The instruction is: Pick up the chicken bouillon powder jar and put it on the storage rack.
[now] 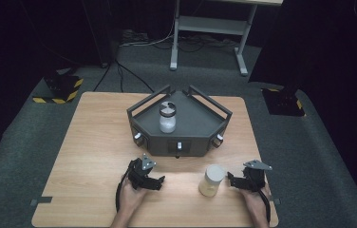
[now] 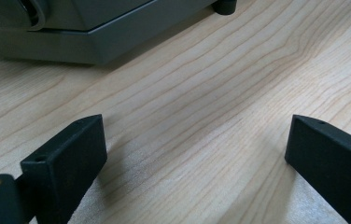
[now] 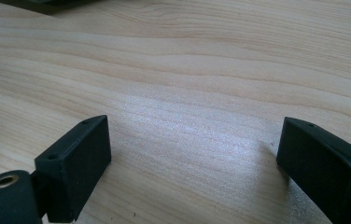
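A dark grey angular stand (image 1: 200,121) sits at the middle back of the wooden table (image 1: 91,142). On it is a clear jar (image 1: 167,118) with white contents and a dark lid. A pale jar with a white lid (image 1: 211,180) stands upright on the table near the front. My left gripper (image 1: 159,182) lies low to its left, open (image 2: 194,135) over bare wood, with the stand's base (image 2: 94,32) just ahead. My right gripper (image 1: 230,180) rests just right of the pale jar, apart from it. It stands open (image 3: 194,140) with only wood between the jaws.
Knobs line the stand's front face (image 1: 179,145). Beyond the table, on grey carpet, stand a grey desk frame (image 1: 210,23), cables (image 1: 129,76) and two black-and-yellow striped blocks (image 1: 60,88) (image 1: 283,102). Bare wood spreads to the left of the stand.
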A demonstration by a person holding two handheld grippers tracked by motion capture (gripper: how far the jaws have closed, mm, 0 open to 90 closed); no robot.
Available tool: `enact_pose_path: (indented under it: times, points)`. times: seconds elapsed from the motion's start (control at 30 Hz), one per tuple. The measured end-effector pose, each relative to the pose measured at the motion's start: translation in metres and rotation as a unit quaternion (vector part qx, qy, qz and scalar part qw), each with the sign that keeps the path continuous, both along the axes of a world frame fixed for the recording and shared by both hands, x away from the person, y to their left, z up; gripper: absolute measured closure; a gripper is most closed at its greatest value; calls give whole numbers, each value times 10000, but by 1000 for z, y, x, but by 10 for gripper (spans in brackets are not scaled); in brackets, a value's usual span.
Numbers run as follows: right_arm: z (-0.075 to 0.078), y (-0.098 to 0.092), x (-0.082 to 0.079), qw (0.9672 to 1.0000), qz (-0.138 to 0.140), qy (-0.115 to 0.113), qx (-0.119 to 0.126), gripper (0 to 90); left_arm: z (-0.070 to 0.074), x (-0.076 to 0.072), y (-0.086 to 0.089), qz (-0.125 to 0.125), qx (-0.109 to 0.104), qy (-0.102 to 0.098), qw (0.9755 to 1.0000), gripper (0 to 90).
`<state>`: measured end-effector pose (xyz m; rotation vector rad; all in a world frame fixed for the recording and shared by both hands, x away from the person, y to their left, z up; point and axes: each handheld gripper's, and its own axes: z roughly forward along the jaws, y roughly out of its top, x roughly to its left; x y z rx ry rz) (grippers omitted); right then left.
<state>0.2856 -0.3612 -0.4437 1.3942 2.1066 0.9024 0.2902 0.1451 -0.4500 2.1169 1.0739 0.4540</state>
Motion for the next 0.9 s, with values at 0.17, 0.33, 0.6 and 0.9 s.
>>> enact_pose_path:
  times: [0.17,0.33,0.6,0.9]
  points:
    - [0,0,0,10000,-9,12,-3,91,0,0,0,0,1,0,10000,54]
    - [0,0,0,10000,19,0,-15,88,0,0,0,1,0,0,10000,54]
    - [0,-6,-10,9998,156,-12,133,97,0,0,0,2,-3,0,10000,54]
    - [2,-15,-31,9990,292,-117,318,98,0,0,0,1,0,1,10000,54]
